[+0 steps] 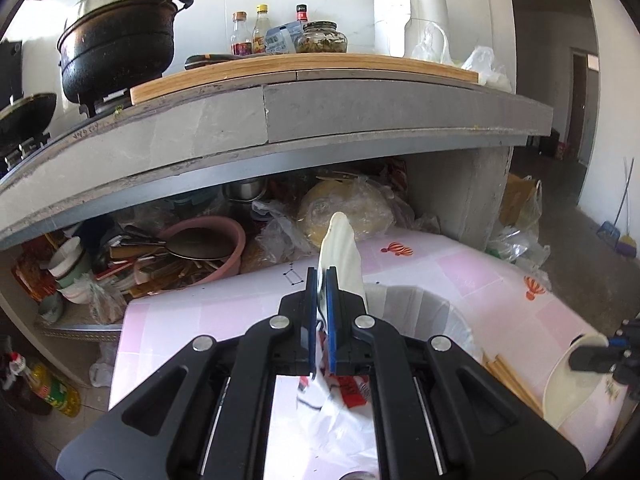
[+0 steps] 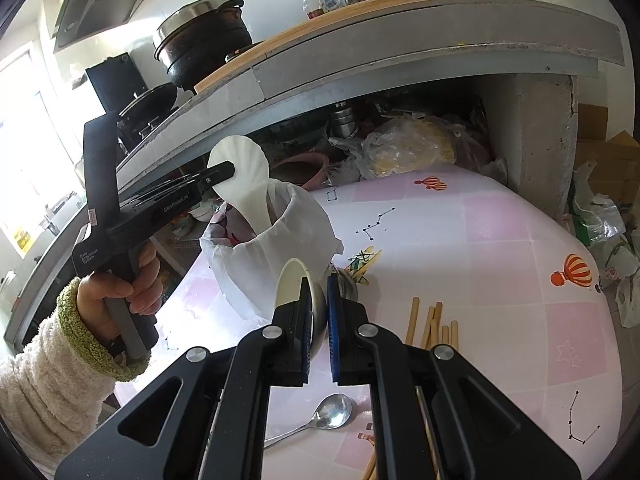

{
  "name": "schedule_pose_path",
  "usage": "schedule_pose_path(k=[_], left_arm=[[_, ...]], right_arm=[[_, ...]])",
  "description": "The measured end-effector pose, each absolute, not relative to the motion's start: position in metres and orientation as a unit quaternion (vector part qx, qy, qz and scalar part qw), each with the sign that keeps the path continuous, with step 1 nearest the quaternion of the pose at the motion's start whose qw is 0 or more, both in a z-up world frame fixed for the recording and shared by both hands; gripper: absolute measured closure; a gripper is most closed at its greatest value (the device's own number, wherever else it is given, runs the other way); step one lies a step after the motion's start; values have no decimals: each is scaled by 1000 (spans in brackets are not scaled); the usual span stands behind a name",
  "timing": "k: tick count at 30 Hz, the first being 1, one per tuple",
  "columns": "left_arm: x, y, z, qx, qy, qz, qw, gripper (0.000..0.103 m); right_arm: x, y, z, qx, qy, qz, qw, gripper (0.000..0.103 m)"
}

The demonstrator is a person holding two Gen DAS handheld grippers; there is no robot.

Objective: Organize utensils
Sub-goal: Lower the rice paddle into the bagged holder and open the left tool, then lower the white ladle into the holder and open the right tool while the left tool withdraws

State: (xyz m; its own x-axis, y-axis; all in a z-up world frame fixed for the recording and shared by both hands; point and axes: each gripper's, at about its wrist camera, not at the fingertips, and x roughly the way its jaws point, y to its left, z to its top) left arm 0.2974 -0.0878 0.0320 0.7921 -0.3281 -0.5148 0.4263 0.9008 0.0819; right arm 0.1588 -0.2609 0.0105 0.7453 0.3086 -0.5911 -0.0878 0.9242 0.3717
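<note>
My left gripper (image 1: 320, 274) is shut on a white rice paddle (image 1: 340, 248), held upright over a bag-lined container (image 1: 420, 312). In the right wrist view the left gripper (image 2: 224, 170) holds the paddle (image 2: 244, 176) with its handle down inside the white bag-lined container (image 2: 280, 248). My right gripper (image 2: 319, 284) is shut on the rim of a cream bowl (image 2: 292, 280), held above the table. It also shows in the left wrist view (image 1: 576, 380) at the far right. A metal spoon (image 2: 328, 412) and several wooden chopsticks (image 2: 432, 324) lie on the pink tablecloth (image 2: 500, 232).
A grey counter (image 1: 360, 116) overhangs the table, carrying a black pot (image 1: 120, 48), bottles (image 1: 260, 32) and a white appliance (image 1: 412, 16). Below it is a cluttered shelf with a pink basin (image 1: 212, 248) and plastic bags (image 1: 344, 208).
</note>
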Motion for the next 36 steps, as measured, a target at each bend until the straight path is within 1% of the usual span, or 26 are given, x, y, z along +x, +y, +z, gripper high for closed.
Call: schedule_pose_path(k=[7, 13, 14, 17, 20, 22, 26, 36], left_arm=[[279, -93, 21, 155, 232, -167, 946, 99], [280, -96, 18, 164, 247, -161, 941, 96], [280, -95, 18, 161, 248, -163, 941, 92], [281, -91, 21, 145, 257, -169, 940, 74], [279, -87, 25, 134, 256, -171, 942, 71], [277, -84, 28, 121, 256, -176, 943, 66], [268, -72, 39, 95, 250, -184, 946, 49], [236, -17, 66, 20, 240, -182, 954, 27]], right_arm=[[158, -260, 11, 162, 339, 108, 920, 95], [156, -260, 13, 160, 339, 107, 921, 95], [155, -260, 14, 159, 339, 106, 921, 95], [155, -259, 16, 158, 338, 105, 922, 95], [152, -258, 19, 156, 336, 101, 924, 95], [150, -258, 22, 153, 333, 100, 925, 95], [142, -260, 38, 142, 319, 97, 932, 95], [135, -275, 133, 90, 228, 83, 966, 95]])
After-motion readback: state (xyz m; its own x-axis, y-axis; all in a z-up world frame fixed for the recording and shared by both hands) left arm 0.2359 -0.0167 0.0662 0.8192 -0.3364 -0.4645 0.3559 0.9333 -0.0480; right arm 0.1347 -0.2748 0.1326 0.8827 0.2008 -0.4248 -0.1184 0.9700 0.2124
